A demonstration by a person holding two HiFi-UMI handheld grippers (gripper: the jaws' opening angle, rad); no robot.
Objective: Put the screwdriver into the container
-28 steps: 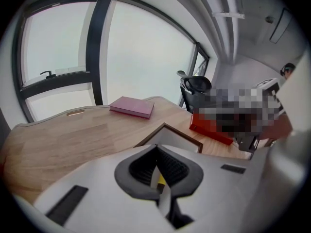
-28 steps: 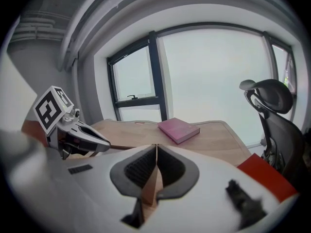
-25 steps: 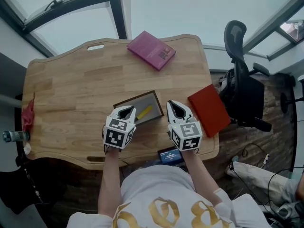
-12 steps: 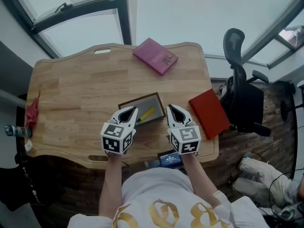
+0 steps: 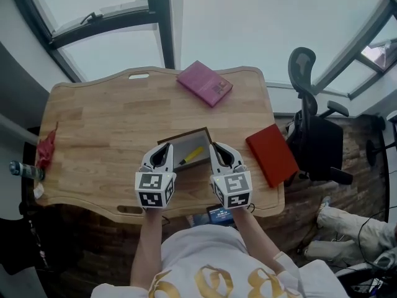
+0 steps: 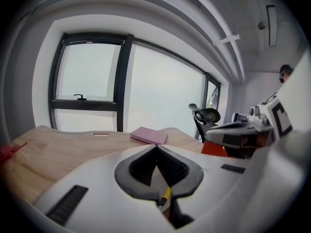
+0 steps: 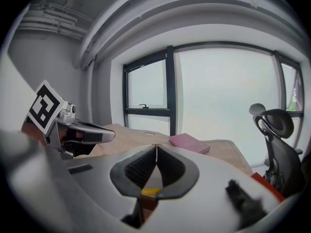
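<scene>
A yellow-handled screwdriver (image 5: 191,156) lies inside the shallow dark-rimmed container (image 5: 175,138) near the front of the wooden table (image 5: 99,123). My left gripper (image 5: 162,150) sits at the container's left front corner and my right gripper (image 5: 219,149) at its right side. Both are shut, with nothing between the jaws. Below the closed jaws, a bit of the yellow screwdriver (image 6: 165,195) shows in the left gripper view, and the screwdriver (image 7: 150,191) shows the same way in the right gripper view.
A pink book (image 5: 205,82) lies at the table's far edge and a red book (image 5: 272,154) at its right front corner. An office chair (image 5: 310,123) stands to the right. A red cloth (image 5: 46,148) and a bottle (image 5: 22,169) are at the left end.
Both grippers have drawn in beside the container, the right one shifting left. The screwdriver stays lying in the container. The head view has tilted slightly.
</scene>
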